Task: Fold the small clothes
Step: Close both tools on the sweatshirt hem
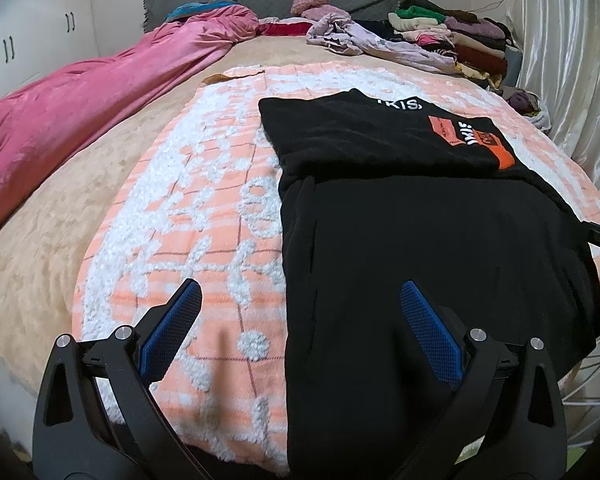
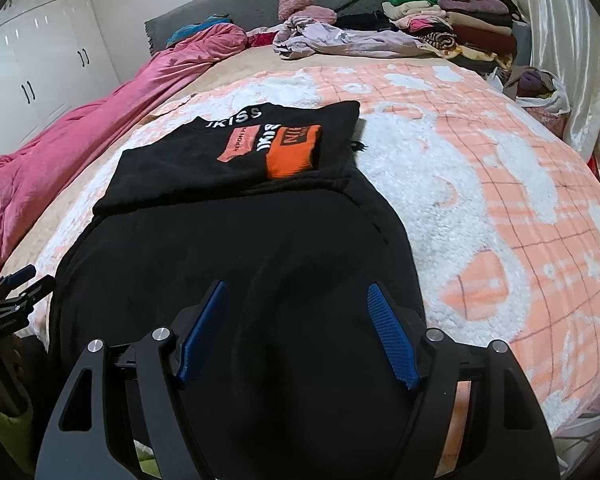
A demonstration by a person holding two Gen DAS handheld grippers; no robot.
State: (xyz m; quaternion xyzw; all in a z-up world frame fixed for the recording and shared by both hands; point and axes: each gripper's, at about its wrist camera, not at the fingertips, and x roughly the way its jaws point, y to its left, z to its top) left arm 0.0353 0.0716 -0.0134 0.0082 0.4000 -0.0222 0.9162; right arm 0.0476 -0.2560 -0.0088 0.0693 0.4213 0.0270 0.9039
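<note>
A black garment (image 1: 420, 240) (image 2: 220, 248) lies flat on the orange-and-white blanket (image 1: 204, 200) (image 2: 500, 200). Its far part is folded over and shows an orange patch (image 1: 504, 156) (image 2: 296, 152) with white lettering. My left gripper (image 1: 300, 286) stands open near the bed's front edge, straddling the garment's left edge: one finger is over the blanket, the other over the black cloth. My right gripper (image 2: 297, 287) is open above the near part of the garment, with nothing pinched between its blue pads (image 2: 392, 340). Each gripper shows at the edge of the other's view.
A pink duvet (image 1: 60, 120) (image 2: 60, 152) runs along the bed's left side. A crumpled lilac garment (image 1: 360, 36) (image 2: 340, 38) and a pile of folded clothes (image 1: 460, 40) (image 2: 460, 20) sit at the far end. White curtain (image 1: 560, 60) on the right, wardrobe doors (image 2: 40, 60) on the left.
</note>
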